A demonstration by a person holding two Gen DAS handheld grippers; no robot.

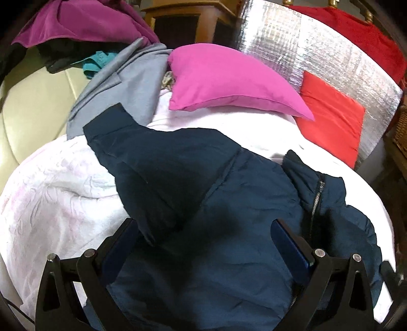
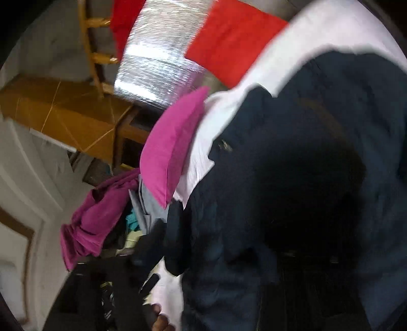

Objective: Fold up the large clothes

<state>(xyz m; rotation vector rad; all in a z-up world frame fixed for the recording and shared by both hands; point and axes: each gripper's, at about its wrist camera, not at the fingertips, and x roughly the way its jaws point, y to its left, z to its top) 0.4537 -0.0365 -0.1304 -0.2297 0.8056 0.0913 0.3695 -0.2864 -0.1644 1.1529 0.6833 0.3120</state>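
Observation:
A navy zip-up jacket [image 1: 208, 183] lies spread on the white bedspread [image 1: 58, 193], one sleeve [image 1: 106, 127] reaching to the far left and its zipper [image 1: 316, 198] at the right. My left gripper [image 1: 203, 229] hovers over the jacket's near part, open wide, both blue-padded fingers [image 1: 285, 236] clear of the cloth. The right wrist view is tilted and blurred. The jacket [image 2: 292, 165] fills its right side, and my right gripper [image 2: 216, 259] shows only as dark smeared shapes low against the dark cloth, so its jaws cannot be read.
A magenta pillow [image 1: 229, 81] and a red pillow [image 1: 330, 119] lean on a silver foil panel [image 1: 292, 48] at the bed's head. A grey garment [image 1: 119, 86], purple cloth [image 1: 84, 23] and teal cloth lie far left on a cream seat [image 1: 30, 101]. Wooden furniture [image 2: 63, 112] stands behind.

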